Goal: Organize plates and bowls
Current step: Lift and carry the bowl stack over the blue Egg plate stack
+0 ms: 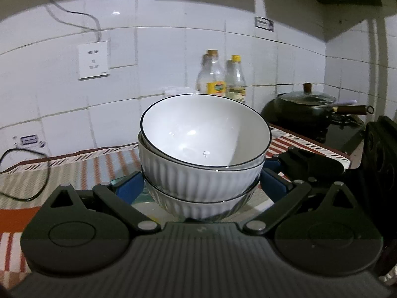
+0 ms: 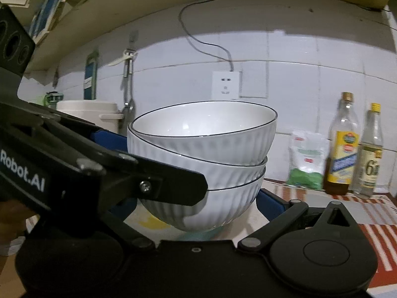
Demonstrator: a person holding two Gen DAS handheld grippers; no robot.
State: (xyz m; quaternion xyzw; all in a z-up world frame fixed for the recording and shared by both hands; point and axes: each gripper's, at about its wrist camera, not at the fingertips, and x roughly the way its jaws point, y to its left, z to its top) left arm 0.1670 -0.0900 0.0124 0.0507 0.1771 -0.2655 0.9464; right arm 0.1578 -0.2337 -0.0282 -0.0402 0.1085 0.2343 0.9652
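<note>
Stack of 3 ribbed white bowls [image 1: 202, 154] on striped table [image 1: 74, 168], top bowl tilted. Left gripper [image 1: 201, 186] spread wide, blue pads flanking lower bowls w/o clear contact; right gripper [image 2: 196, 198] likewise. Left view only: lidded pan [image 1: 306, 106]. Right view only: green-white bag [image 2: 306, 159], white pot [image 2: 86, 111].

White tiled wall [image 1: 173, 57], socket [image 1: 93, 60] with cable [image 2: 198, 34]; striped cloth [image 1: 74, 168] on counter; two bottles [image 2: 354, 149] by wall; lidded pan [image 1: 307, 106] right; shelf [image 2: 173, 7] overhead; dim light
</note>
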